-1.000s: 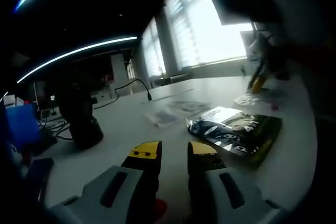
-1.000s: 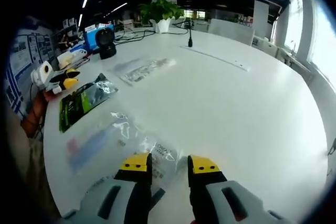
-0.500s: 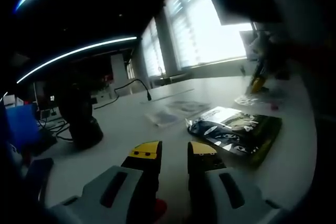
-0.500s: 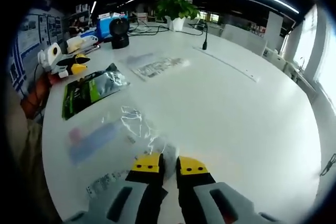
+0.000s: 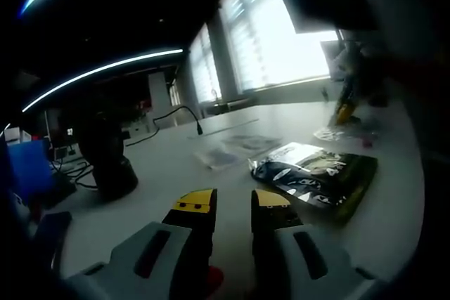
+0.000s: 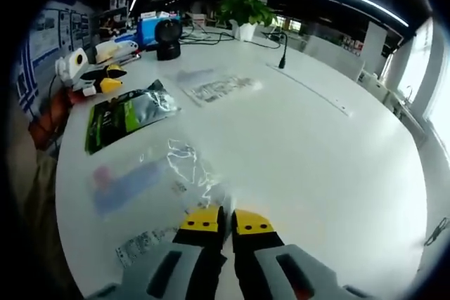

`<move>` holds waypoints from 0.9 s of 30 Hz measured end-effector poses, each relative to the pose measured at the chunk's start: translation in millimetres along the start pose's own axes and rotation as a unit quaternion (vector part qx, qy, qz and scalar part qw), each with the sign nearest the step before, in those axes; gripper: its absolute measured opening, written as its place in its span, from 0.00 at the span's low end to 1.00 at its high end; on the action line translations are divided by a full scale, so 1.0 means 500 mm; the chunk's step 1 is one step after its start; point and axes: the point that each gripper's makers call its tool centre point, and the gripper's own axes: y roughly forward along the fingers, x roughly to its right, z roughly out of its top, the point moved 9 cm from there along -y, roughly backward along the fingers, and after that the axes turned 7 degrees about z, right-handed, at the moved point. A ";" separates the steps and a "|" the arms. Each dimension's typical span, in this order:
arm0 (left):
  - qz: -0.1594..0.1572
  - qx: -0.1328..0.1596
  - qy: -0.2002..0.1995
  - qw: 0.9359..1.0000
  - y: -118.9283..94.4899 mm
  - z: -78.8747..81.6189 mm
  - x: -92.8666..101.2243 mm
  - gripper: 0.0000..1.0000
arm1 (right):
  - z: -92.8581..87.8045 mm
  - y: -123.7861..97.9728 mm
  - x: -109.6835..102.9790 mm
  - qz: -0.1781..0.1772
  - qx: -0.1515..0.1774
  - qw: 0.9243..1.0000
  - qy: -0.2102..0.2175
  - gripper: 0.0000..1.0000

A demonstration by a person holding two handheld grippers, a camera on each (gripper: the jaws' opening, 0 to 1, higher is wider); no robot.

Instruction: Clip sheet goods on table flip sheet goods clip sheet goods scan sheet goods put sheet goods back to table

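My right gripper (image 6: 226, 221) is shut on the near edge of a crinkled clear sheet packet (image 6: 184, 166) lying on the white table (image 6: 330, 152). A clear packet with blue and red contents (image 6: 123, 184) lies just left of it. Farther off are a green and black packet (image 6: 126, 114) and a printed clear packet (image 6: 221, 88). My left gripper (image 5: 232, 205) is open low over the table, with nothing between its fingers. The dark green packet (image 5: 320, 177) is to its right, and two clear packets (image 5: 239, 147) lie beyond. The left gripper (image 6: 91, 75) also appears at the far left of the right gripper view.
A black round device (image 6: 169, 36) stands at the table's far left side, also seen as the black device (image 5: 105, 163). A gooseneck microphone (image 6: 283, 50) and a potted plant (image 6: 246, 15) are at the back. A person's arm (image 6: 46, 128) lies along the left edge.
The right gripper's jaws have gone from open to shut on the clear packet's edge, and its view has edged forward. The left gripper view is unchanged.
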 end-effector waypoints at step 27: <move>0.001 0.001 0.002 1.000 -0.002 0.000 0.001 0.13 | 0.061 -0.076 -0.017 -0.001 0.049 0.997 0.058 0.00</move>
